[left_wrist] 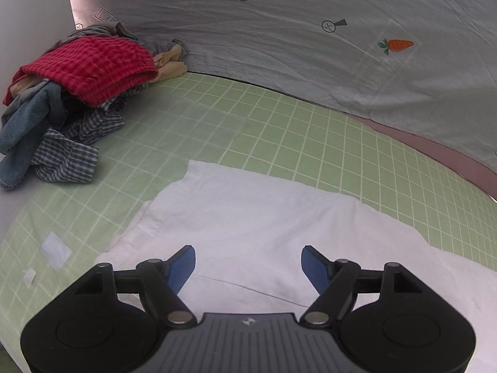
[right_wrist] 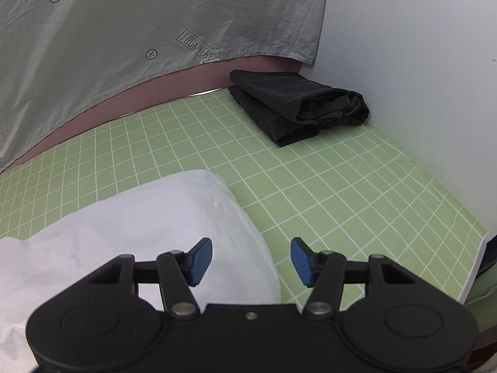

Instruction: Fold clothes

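Left gripper (left_wrist: 248, 262) jaws wide apart, nothing between, hovering over white garment (left_wrist: 248, 217) lying flat on green grid mat (left_wrist: 279, 124). Clothes pile (left_wrist: 77, 93) far ahead-left: red piece on top, blue and plaid below. Right gripper (right_wrist: 251, 259) jaws apart, empty, over garment's right edge (right_wrist: 155, 217); left pad above cloth, right pad above bare mat (right_wrist: 341, 186). Folded black garment (right_wrist: 298, 105) ahead-right by wall. Grey sheet (right_wrist: 124, 31) hangs behind.
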A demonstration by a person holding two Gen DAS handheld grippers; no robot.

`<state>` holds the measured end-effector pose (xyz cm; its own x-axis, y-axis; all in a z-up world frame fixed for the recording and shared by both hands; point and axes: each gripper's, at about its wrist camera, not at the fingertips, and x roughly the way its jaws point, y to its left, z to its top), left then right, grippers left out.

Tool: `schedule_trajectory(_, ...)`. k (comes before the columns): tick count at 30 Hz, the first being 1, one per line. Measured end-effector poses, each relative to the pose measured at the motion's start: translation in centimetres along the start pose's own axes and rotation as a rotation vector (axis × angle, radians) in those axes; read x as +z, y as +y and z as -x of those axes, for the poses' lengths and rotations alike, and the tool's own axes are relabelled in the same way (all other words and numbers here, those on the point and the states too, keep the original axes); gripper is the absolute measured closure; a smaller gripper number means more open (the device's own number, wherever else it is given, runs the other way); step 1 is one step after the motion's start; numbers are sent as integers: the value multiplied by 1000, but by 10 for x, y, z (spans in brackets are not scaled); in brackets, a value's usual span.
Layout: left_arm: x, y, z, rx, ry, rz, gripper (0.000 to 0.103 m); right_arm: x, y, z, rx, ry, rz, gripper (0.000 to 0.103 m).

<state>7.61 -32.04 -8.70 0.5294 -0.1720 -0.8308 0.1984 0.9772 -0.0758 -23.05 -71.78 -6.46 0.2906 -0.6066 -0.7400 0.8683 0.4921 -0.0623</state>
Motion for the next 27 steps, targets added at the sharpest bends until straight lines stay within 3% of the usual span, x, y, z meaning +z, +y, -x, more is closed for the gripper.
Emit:
schedule_trajectory(9,9,-60,-61,-31,84,-43,25,29,20,-71,70,65,62,46)
schedule_trajectory(20,6,-82,-94,35,139,-64,24,37,23,-107,124,133,56,45)
schedule_trajectory(23,5,-82,-101,55,142,-75,24,39,22,-110,121,140,54,43)
schedule_trajectory(27,5,-80,-111,66,147,-68,24,40,19,-117,102,147,38,30)
